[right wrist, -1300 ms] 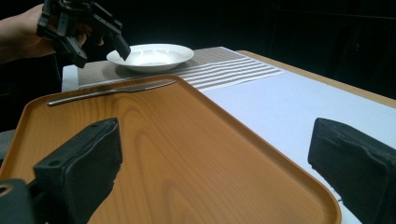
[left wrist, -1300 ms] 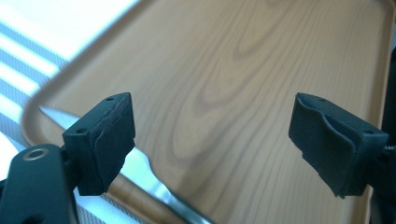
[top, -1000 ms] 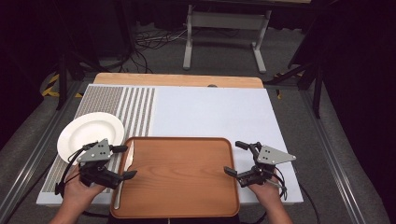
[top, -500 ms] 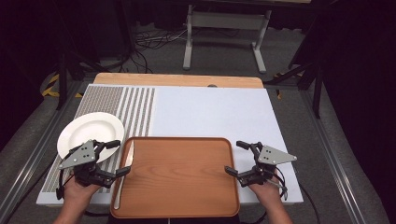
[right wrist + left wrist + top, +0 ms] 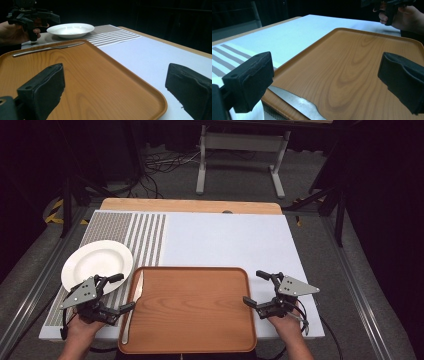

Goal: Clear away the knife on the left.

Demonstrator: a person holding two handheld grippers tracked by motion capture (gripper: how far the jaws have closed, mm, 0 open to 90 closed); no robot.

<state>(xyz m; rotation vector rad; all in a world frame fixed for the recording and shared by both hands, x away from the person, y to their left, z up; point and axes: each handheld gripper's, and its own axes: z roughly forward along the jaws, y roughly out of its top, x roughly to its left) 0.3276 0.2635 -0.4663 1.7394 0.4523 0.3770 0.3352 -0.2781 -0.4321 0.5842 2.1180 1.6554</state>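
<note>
A wooden tray [image 5: 190, 307] lies at the table's near edge, with a table knife [image 5: 131, 306] along its left rim. A white plate [image 5: 97, 267] sits on the striped mat to the tray's left. My left gripper [image 5: 121, 292] is open beside the tray's left edge; its jaws have just been opening and grip nothing. In the left gripper view, the left gripper [image 5: 325, 82] looks over the knife blade [image 5: 297, 102] and the tray [image 5: 352, 62]. My right gripper [image 5: 253, 287] is open at the tray's right edge. The right gripper view shows it [image 5: 115, 90] straddling the tray rim [image 5: 140, 85] without touching.
A grey striped mat [image 5: 125, 232] covers the left of the white table [image 5: 225, 240]. A wooden strip [image 5: 190, 206] runs along the far edge. Beyond it are a metal stand [image 5: 240, 150] and cables on the floor.
My left gripper has drifted left and lower, a little away from the tray's left edge, and its jaws stand wider. The right gripper, tray, knife and plate have not moved.
</note>
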